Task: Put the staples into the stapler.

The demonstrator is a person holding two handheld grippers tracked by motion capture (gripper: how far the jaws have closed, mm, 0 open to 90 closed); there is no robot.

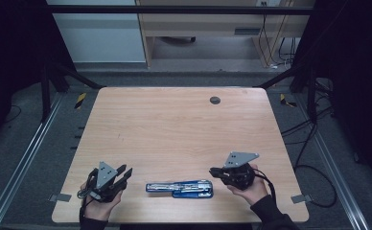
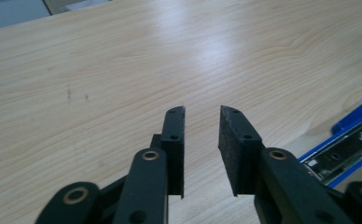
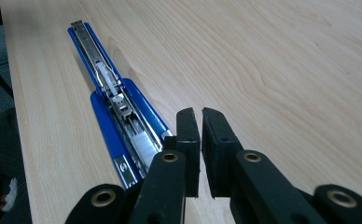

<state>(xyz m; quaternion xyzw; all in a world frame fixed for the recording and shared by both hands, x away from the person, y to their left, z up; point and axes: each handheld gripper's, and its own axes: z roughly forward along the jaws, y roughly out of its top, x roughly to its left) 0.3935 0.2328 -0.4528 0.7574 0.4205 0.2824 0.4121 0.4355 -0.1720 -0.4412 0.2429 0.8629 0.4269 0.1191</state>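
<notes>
A blue stapler (image 1: pixel 179 188) lies opened out flat on the wooden table (image 1: pixel 174 124), near the front edge at about 6 o'clock, its metal track facing up. The left gripper (image 1: pixel 124 171) sits at the stapler's 9 o'clock, jaws parted with a clear gap, holding nothing. The right gripper (image 1: pixel 215 171) sits at its 3 o'clock, just beside the wide end, jaws nearly together with a thin slit, empty

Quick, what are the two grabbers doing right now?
Left gripper: open, holding nothing.
Right gripper: nearly shut, holding nothing, beside the blue stapler.
</notes>
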